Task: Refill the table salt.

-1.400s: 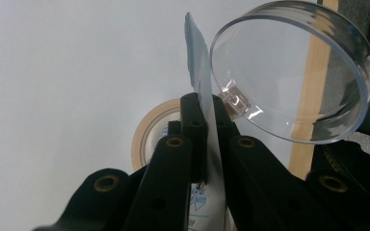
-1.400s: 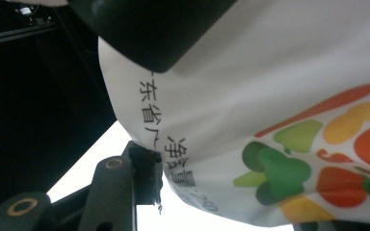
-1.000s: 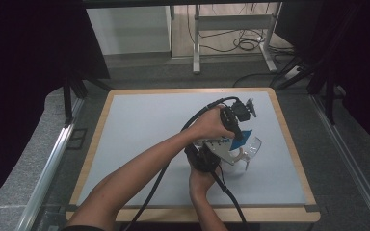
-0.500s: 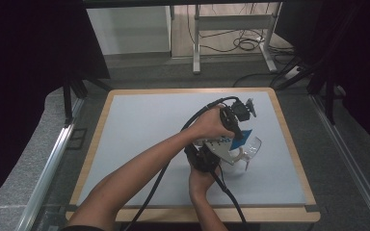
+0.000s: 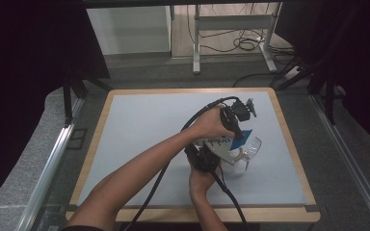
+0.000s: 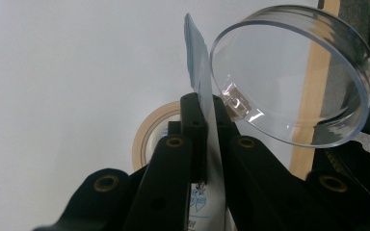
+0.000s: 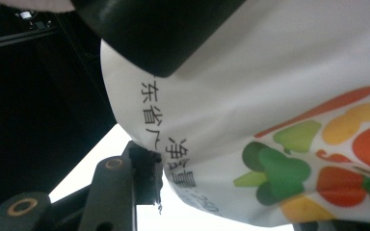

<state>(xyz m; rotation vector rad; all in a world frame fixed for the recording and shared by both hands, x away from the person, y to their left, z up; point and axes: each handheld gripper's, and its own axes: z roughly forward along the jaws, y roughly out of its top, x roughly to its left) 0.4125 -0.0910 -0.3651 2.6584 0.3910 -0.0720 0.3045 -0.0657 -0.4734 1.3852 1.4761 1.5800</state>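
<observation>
Two claws work on one soft packet above the bench [image 5: 139,125]. The left claw [image 6: 206,103] is fully closed on the thin edge of the printed pouch [image 6: 200,77], which stands upright between its jaws like a sheet. Just to the right of these jaws, a clear round plastic lid [image 6: 294,77] is tilted, and behind them a roll of tape [image 6: 149,137] lies on the bench. The right claw [image 7: 147,178] is about half closed; the same pouch [image 7: 279,144], with vegetable pictures, bulges against its visible jaw, so I judge it holds the pouch body. The pouch seems light, limp and a little slippery; it folds easily. Better to grip at the flat sealed edge, not the bulging middle. The lid looks stiff but can crack.
</observation>
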